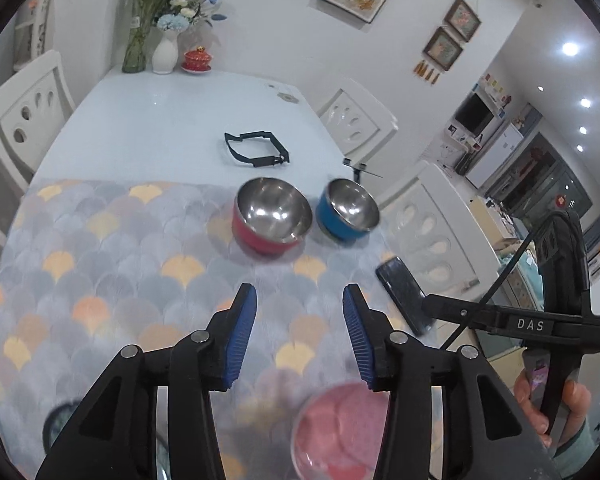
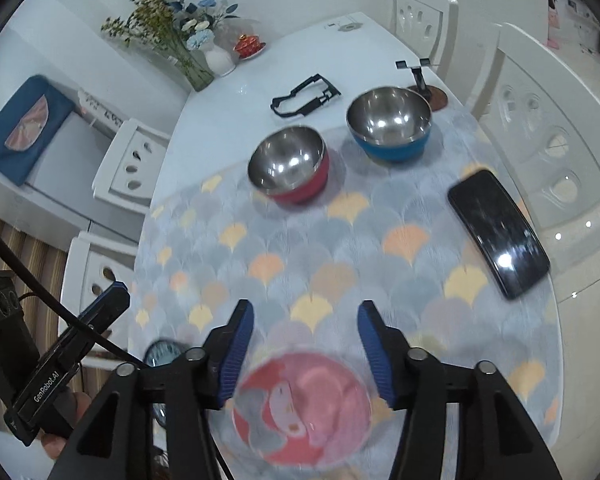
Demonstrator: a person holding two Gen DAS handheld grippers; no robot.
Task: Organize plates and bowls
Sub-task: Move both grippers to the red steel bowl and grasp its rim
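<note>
Right wrist view: both the right gripper [image 2: 306, 346] and left gripper [image 1: 300, 330] are seen parted, nothing held. Below lies a pink plate [image 2: 304, 408] near the table's [image 2: 380, 40] near edge; red bowl [image 2: 288, 165] and blue bowl [image 2: 390, 124] are set mid-table.

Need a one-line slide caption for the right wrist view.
Open right gripper above a pink plate, with red bowl, blue bowl and phone on the patterned mat.

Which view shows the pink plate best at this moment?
The right wrist view. There the pink plate lies nearly whole below the open right gripper, blurred, its printed figure visible. In the left wrist view the plate is partly hidden behind a finger of the left gripper and blurrier.
</note>
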